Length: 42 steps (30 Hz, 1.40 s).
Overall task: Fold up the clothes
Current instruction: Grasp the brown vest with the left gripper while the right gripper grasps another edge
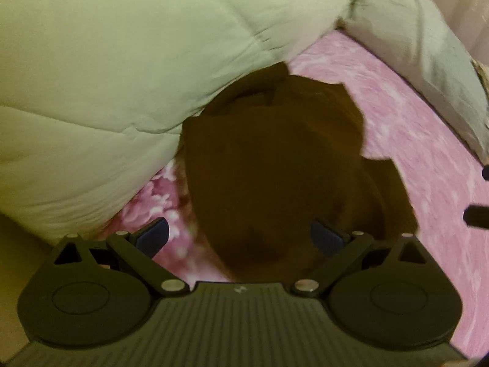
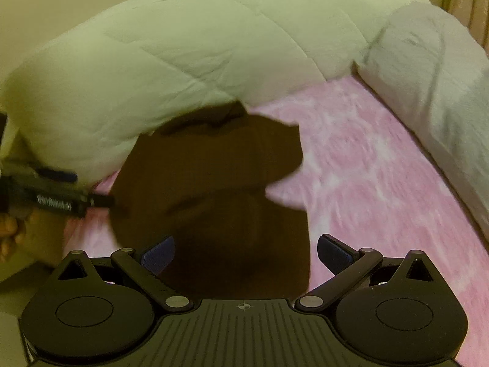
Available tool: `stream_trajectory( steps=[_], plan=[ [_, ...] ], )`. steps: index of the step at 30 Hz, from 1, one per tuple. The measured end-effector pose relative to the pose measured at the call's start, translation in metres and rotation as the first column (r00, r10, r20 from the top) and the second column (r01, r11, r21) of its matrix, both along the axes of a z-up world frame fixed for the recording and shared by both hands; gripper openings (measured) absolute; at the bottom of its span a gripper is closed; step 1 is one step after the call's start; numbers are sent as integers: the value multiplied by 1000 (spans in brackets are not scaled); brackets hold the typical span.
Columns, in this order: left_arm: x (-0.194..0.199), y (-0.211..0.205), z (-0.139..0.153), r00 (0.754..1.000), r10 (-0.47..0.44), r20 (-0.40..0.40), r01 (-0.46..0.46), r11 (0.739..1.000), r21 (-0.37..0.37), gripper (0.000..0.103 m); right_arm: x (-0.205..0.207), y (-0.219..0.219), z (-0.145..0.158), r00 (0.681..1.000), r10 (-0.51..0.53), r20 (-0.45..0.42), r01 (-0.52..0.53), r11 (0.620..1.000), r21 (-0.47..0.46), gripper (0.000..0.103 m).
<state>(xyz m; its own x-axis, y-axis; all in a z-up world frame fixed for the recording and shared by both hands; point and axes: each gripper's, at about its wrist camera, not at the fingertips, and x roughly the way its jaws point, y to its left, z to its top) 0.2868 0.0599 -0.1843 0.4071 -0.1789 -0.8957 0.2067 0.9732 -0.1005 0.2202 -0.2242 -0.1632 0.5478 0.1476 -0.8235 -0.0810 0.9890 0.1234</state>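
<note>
A dark brown garment [image 1: 275, 165] lies crumpled on a pink bed sheet [image 1: 412, 140], its far end against a pale green quilt. My left gripper [image 1: 240, 234] is open and empty, its blue pads either side of the garment's near end. My right gripper [image 2: 246, 252] is open and empty over the same garment [image 2: 214, 189]. The left gripper's tips [image 2: 91, 200] show at the left edge of the right wrist view, beside the garment. The right gripper's dark tips [image 1: 476, 217] show at the right edge of the left wrist view.
A bulky pale green quilt [image 1: 107, 76] is piled along the back and left of the bed, also in the right wrist view [image 2: 198, 61]. A pale pillow [image 2: 443, 98] lies at the right. Pink sheet [image 2: 382, 168] spreads to the right of the garment.
</note>
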Motion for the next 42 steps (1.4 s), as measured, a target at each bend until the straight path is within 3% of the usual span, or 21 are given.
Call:
stream_trajectory(
  steps=[6, 9, 11, 13, 14, 16, 18, 22, 24, 27, 31, 33, 36, 39, 40, 42],
  plan=[
    [38, 14, -39, 998, 49, -30, -51, 996, -75, 86, 111, -22, -62, 1000, -18, -20, 18, 1000, 7, 102],
    [42, 16, -52, 997, 39, -60, -46, 993, -110, 62, 142, -32, -89, 995, -70, -75, 74, 996, 55, 102],
    [40, 16, -54, 998, 21, -61, -28, 992, -127, 32, 157, -40, -104, 988, -105, -111, 117, 987, 112, 101],
    [33, 13, -47, 1000, -24, -16, 21, 990, -142, 12, 165, -45, -110, 981, -128, -144, 153, 972, 177, 51],
    [30, 11, -42, 999, -47, 7, 47, 988, -149, 11, 166, -44, -110, 978, -135, -157, 163, 969, 186, 17],
    [21, 6, -27, 993, -99, 65, 108, 981, -162, 10, 162, -44, -101, 978, -152, -143, 175, 970, 168, 7],
    [9, -2, -5, 978, -162, 132, 183, 968, -173, 9, 149, -43, -83, 982, -152, -110, 169, 971, 172, 5],
    [-23, -35, 48, 910, -316, 269, 370, 910, -184, 9, 102, -61, -30, 981, -192, -9, 191, 965, 182, 5],
    [-46, -60, 76, 858, -395, 327, 467, 865, -181, 9, 64, -83, -1, 971, -237, 36, 226, 956, 189, 4],
    [-95, -102, 117, 765, -504, 402, 605, 775, -180, 8, -13, -126, 41, 941, -326, 88, 306, 934, 186, 4],
    [-187, -162, 168, 631, -619, 468, 755, 630, -183, 8, -146, -186, 84, 872, -472, 126, 449, 876, 178, 4],
    [-242, -194, 185, 563, -676, 475, 817, 542, -197, 5, -223, -211, 101, 825, -549, 136, 526, 833, 173, 4],
    [-338, -243, 195, 464, -761, 454, 886, 402, -232, 6, -339, -245, 118, 738, -659, 146, 643, 752, 147, 4],
    [-419, -286, 183, 386, -840, 380, 910, 280, -305, 9, -455, -278, 118, 615, -778, 131, 772, 627, 99, 5],
    [-441, -299, 174, 361, -862, 355, 911, 245, -331, 10, -492, -290, 111, 567, -816, 115, 814, 576, 76, 5],
    [-480, -317, 163, 326, -897, 299, 915, 220, -338, 20, -557, -308, 95, 469, -881, 70, 881, 472, 35, 5]
  ],
)
